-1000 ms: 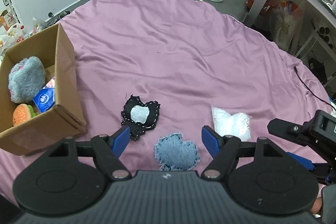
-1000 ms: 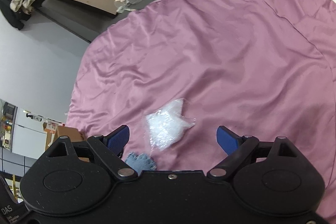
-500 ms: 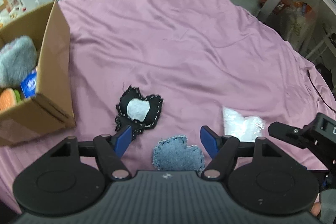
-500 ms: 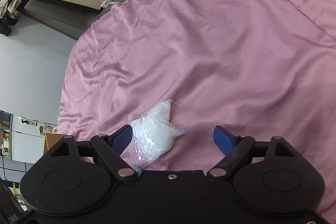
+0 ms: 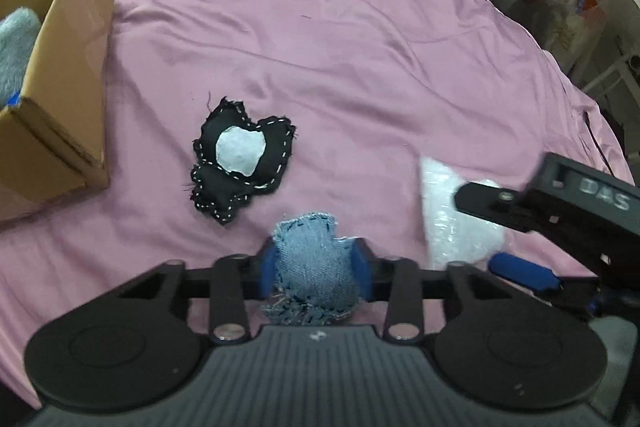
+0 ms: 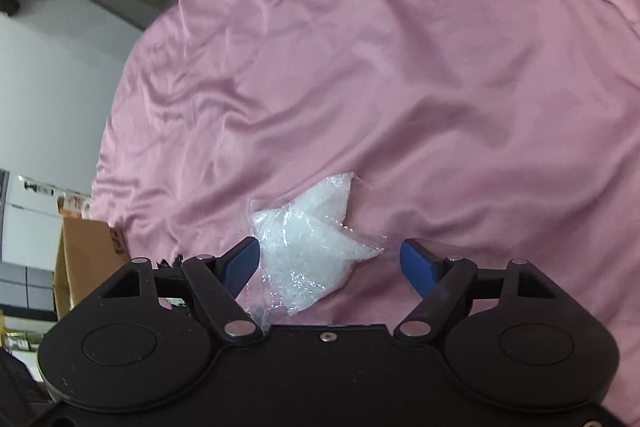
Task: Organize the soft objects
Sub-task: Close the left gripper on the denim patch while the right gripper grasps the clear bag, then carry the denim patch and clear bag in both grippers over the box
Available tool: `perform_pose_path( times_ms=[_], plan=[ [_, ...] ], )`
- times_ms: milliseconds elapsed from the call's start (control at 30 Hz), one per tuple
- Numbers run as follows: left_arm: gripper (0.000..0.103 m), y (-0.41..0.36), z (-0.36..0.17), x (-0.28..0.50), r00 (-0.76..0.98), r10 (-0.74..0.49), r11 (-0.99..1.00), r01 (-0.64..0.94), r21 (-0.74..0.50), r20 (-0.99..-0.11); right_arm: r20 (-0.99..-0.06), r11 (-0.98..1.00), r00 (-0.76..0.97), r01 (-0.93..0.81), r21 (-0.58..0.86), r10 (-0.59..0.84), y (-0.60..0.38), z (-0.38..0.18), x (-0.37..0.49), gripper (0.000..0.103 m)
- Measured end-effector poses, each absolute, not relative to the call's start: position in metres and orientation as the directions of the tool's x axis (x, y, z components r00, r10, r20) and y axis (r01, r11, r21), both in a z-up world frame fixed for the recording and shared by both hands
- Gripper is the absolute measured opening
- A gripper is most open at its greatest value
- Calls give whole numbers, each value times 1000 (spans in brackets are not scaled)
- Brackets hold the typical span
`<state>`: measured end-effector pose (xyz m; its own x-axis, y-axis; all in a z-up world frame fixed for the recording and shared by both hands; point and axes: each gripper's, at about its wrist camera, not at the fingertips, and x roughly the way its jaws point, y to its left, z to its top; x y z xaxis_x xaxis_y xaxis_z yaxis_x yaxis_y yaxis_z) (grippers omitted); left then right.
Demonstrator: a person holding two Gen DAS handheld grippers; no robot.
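left gripper is closing, clenching the denim pad on the pink sheet | right gripper is closing, unclenched around the plastic bag | risk: slick bag slipping, sheet bunching into either pinch

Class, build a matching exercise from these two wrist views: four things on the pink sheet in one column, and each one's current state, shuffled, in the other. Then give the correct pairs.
Things
1. denim heart pillow
2. clear plastic bag
3. black heart pillow
4. cardboard box

States
A. lies loose on the sheet, no gripper at it
B. holds a grey plush
C. squeezed between the left gripper's pads
D. between the right gripper's open jaws, not pinched

Pairs: 1-C, 2-D, 3-A, 4-B
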<state>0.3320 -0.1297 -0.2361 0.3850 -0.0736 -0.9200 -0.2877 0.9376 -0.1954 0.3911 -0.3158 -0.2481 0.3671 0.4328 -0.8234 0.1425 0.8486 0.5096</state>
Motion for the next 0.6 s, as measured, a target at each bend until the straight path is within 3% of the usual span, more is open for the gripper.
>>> perform_pose_path(
  times_ms=[100,133,200,267,600],
  plan=[
    [24,-124,-232,326,401,-113,929,-281,-240,-909,-831,867,366,109,486,419,-307,-250,393,67],
    [22,-122,-230,324,407,-126,926,-280,-255,-905,-830,870,366,95,484,421,-304,-250,393,53],
    [20,-119,-226,321,415,-134,923,-278,-265,-900,-828,873,374,87,480,418,-302,-247,392,48],
    [17,-115,-220,318,425,-139,923,-272,-273,-894,-824,872,383,86,482,417,-303,-243,389,35],
    [17,-94,-192,301,493,-156,914,-256,-314,-856,-810,885,454,93,457,371,-300,-212,368,31]
  ],
)
